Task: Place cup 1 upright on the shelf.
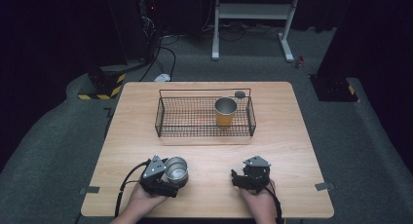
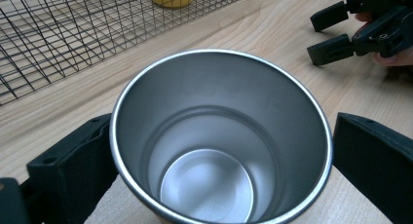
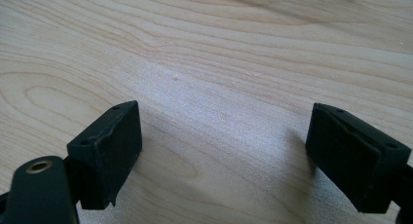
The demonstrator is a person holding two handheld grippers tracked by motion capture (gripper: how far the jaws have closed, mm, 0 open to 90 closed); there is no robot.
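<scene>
The left gripper [image 1: 171, 181] sits at the near edge of the wooden table [image 1: 292, 136], well in front of the wire basket [image 1: 165, 118], and its two black jaws stand against opposite sides of a steel cup [image 1: 175, 169]; in the left gripper view they flank the cup's [image 2: 221, 141] rim closely, though whether they press it cannot be told. The cup is upright on the table with nothing inside. To its right, also near the front edge and apart from the basket, the right gripper [image 1: 235, 177] rests low over bare wood with its jaws spread wide and nothing between them. Farther back, the basket holds an upright yellow cup [image 1: 225, 112] with a steel lining, in its right half.
</scene>
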